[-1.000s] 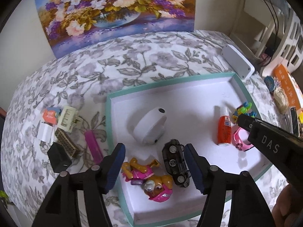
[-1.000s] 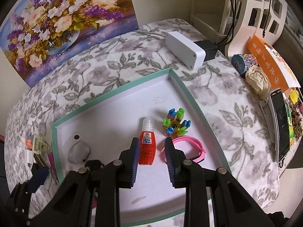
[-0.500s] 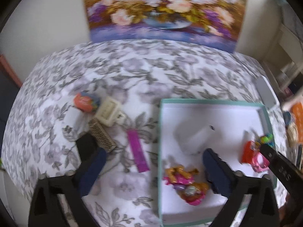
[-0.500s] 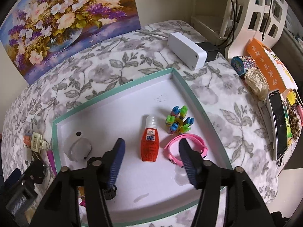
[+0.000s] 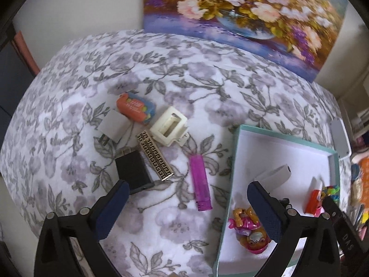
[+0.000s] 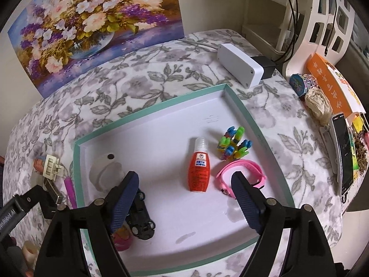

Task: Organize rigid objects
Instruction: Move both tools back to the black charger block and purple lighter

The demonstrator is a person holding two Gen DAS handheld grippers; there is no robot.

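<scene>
over at the left of the left wrist view, a cluster of loose things lies on the flowered surface (image 5: 69,106): an orange packet (image 5: 135,107), a white plug (image 5: 112,127), a cream clip (image 5: 169,126), a patterned bar (image 5: 155,158) and a black box (image 5: 134,172). the left hand-held gripper (image 5: 185,207) hangs above the lower middle of the frame, jaws spread wide and holding nothing. between its fingers, slightly ahead, lies the pink lighter (image 5: 200,183), its long axis running nearly up and down the frame, roughly in line with the fingers' reach, so i'd guess it's the next pick; this gripper is clearly the nearer one. just right of the lighter is the teal-rimmed tray (image 5: 233,173), already holding a white round device (image 5: 275,174) and a toy pup (image 5: 250,232). in the right wrist view, the right hand-held gripper (image 6: 185,204) is also spread and empty over the tray (image 6: 272,152), with the orange bottle (image 6: 198,169), coloured blocks (image 6: 234,143) and pink band (image 6: 239,174) ahead of it.
</scene>
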